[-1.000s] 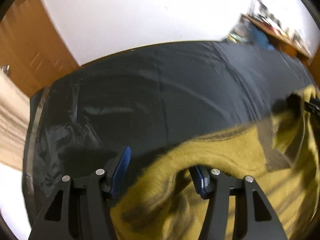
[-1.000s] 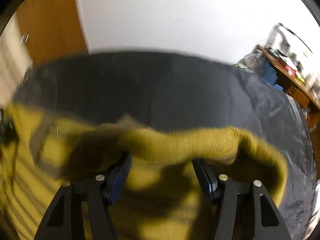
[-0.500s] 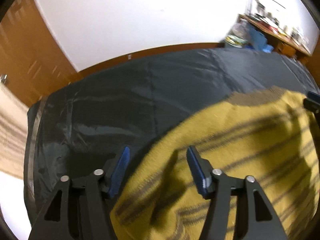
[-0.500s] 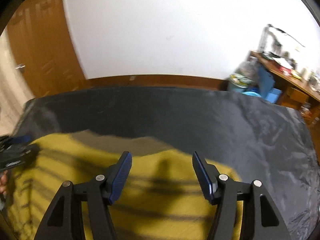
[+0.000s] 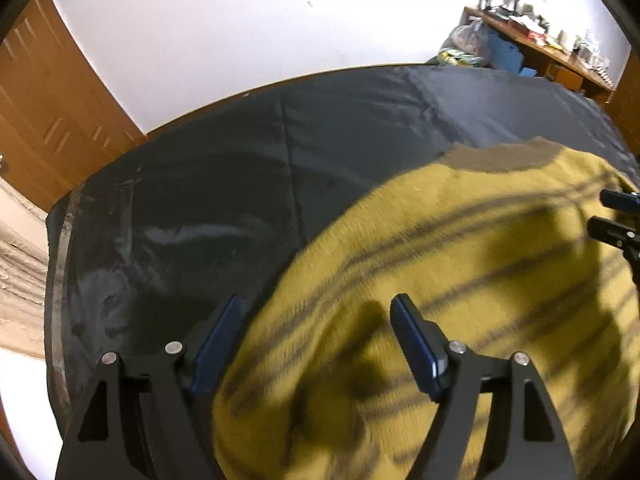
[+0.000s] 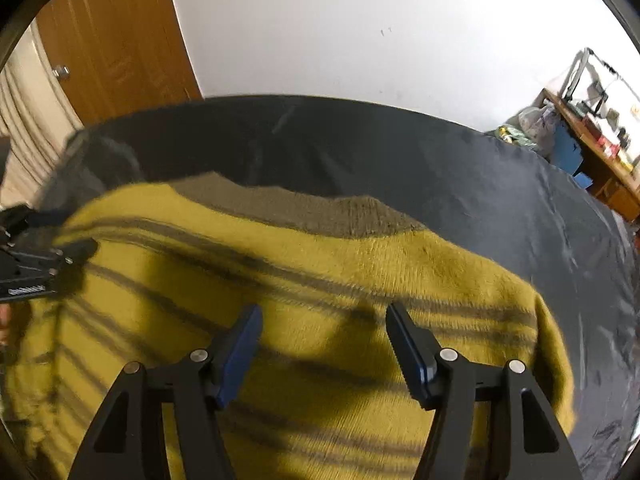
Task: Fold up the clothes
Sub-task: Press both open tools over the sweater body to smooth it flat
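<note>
A mustard-yellow knitted sweater (image 5: pixel 440 264) (image 6: pixel 320 280) with thin dark stripes and a grey-brown ribbed band (image 6: pixel 304 208) lies spread flat on a dark sheet (image 5: pixel 240 184) (image 6: pixel 440 152). My left gripper (image 5: pixel 316 312) hangs open over the sweater's left edge, nothing between its blue pads. My right gripper (image 6: pixel 322 320) is open above the sweater's right half, also holding nothing. Each gripper shows at the edge of the other view: the right gripper (image 5: pixel 616 220) at far right, the left gripper (image 6: pixel 36 256) at far left.
The dark sheet covers a wide bed-like surface reaching a white wall (image 5: pixel 240 20). A wooden door (image 6: pixel 112 40) stands at the left. A cluttered wooden desk (image 5: pixel 540 40) (image 6: pixel 592 132) with bags beside it sits at the far right.
Both grippers have let go of the sweater's edge and risen. The sweater, bunched and lifted a second ago, now lies flat on the sheet.
</note>
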Motion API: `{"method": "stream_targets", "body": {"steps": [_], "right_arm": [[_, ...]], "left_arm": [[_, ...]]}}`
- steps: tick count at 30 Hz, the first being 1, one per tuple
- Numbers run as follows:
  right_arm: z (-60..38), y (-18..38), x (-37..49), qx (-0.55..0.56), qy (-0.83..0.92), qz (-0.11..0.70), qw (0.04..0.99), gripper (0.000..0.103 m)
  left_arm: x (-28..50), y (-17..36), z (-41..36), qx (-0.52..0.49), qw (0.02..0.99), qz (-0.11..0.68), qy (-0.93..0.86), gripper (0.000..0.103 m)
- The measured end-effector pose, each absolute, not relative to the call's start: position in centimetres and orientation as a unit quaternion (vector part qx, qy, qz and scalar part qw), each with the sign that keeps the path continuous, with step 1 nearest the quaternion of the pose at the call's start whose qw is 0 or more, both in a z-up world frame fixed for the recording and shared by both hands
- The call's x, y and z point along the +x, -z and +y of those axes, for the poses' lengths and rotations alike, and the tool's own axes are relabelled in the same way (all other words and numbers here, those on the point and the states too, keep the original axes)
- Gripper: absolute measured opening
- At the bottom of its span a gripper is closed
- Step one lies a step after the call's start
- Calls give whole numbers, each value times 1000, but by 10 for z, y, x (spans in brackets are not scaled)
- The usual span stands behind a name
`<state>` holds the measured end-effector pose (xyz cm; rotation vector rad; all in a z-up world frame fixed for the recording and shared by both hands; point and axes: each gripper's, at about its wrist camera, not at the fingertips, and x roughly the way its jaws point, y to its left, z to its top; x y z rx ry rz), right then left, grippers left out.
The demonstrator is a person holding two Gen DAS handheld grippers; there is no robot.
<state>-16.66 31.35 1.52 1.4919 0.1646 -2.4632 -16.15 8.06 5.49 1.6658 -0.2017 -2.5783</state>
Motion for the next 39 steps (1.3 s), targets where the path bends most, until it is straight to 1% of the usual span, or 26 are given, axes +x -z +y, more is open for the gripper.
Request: {"method": "stream_targets", "body": {"steps": [2, 7, 12, 16, 20, 22, 23, 24, 26, 30, 34, 39], "right_arm": [[316, -22, -149, 519, 841, 57, 140, 66], [332, -16, -88, 528, 832, 76, 152, 66], [362, 6, -29, 548, 822, 79, 133, 66], [381, 14, -7, 555, 822, 65, 111, 66], [400, 13, 5, 550, 829, 48, 89, 66], [407, 15, 6, 544, 833, 60, 78, 66], [410, 16, 6, 539, 836, 70, 74, 69], [414, 16, 6, 536, 838, 76, 67, 73], [429, 15, 5, 536, 839, 79, 49, 78], [457, 15, -2, 539, 839, 63, 35, 78], [459, 15, -9, 543, 837, 69, 33, 78], [454, 19, -26, 545, 835, 66, 30, 78]], "left_arm": [[-141, -63, 79, 543, 25, -64, 837, 80], [-81, -74, 72, 560, 16, -49, 827, 80], [-28, -68, 89, 576, -1, -84, 813, 81], [14, -63, 103, 588, -14, -113, 801, 81], [20, -37, 113, 586, 34, -168, 792, 81], [20, -29, 108, 578, 64, -192, 791, 83], [18, -27, 102, 573, 80, -198, 792, 83], [17, -30, 92, 567, 106, -203, 791, 83], [15, -37, 69, 555, 156, -204, 791, 83], [7, -49, 22, 532, 252, -202, 783, 83], [0, -51, -21, 533, 287, -179, 775, 83], [3, -48, -19, 545, 258, -154, 783, 83]]}}
